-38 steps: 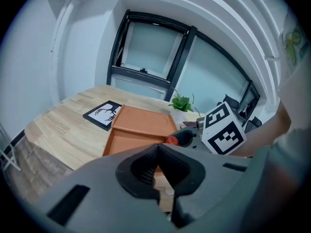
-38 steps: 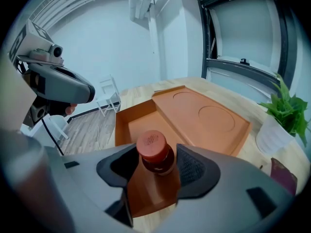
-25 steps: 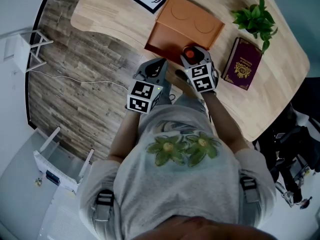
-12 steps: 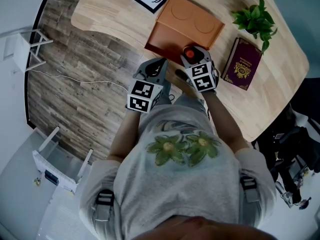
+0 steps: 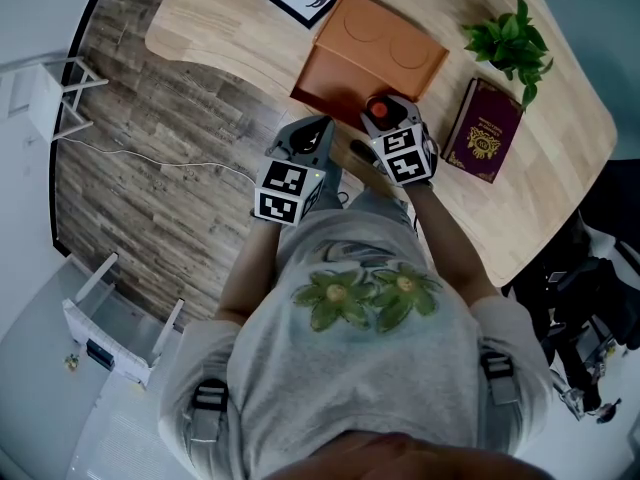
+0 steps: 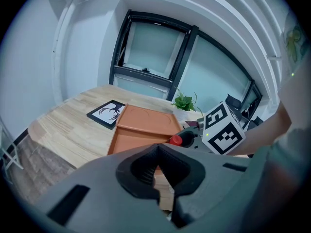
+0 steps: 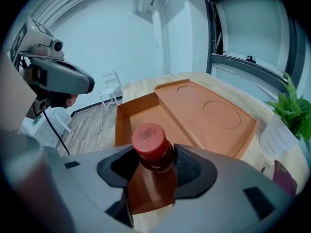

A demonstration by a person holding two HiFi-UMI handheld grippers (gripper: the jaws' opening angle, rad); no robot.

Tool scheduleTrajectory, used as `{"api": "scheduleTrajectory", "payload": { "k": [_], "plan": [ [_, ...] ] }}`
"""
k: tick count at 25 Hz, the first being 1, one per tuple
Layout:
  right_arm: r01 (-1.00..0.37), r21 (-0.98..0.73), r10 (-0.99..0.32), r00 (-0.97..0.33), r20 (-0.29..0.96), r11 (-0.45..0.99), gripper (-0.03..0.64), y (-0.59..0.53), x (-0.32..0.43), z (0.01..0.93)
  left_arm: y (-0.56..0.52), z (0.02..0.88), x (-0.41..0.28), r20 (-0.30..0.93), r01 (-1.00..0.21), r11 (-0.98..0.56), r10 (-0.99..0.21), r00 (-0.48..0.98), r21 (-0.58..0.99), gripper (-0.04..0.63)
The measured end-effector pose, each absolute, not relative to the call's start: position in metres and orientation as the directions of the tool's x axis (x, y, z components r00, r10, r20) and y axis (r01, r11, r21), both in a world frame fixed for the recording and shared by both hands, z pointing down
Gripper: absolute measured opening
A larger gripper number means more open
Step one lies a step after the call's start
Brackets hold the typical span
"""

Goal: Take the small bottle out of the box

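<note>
"Holding what, the R gripper (image 7: 154,171)?"
"Jaws clamp the small bottle (image 7: 148,141) by its neck, above the box (image 7: 138,118)'s near end, prob. to lift it clear. L gripper (image 6: 156,154) is closed on nothing."

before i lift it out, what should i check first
1. Right gripper shut on the bottle: ok, jaws press its neck under the red cap.
2. Bottle's bottom above the box wall: cannot tell, the jaws hide it.
3. Box lid folded back: ok.
4. Left gripper out of the way: ok, shut, empty, short of the box.
5. Bare table to set it on: ok, beside the book.
</note>
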State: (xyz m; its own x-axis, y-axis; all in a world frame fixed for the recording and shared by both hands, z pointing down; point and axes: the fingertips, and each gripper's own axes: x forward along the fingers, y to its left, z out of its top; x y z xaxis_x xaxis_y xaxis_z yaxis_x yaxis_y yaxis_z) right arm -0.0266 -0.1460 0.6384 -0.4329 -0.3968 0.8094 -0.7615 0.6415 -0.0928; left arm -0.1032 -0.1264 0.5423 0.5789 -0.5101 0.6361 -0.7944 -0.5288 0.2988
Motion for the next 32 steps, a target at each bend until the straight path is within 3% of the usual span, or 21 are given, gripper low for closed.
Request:
{"api": "scheduleTrajectory", "payload": {
  "k": [32],
  "plan": [
    [-0.73,-0.115,-0.414,-0.502,0.759,0.674,0.218,-0.132,-0.023,0.604,-0.118,0.522,-0.09,0.611,-0.817,-0.518,-0.57,0.55,0.252,0.008]
  ]
}}
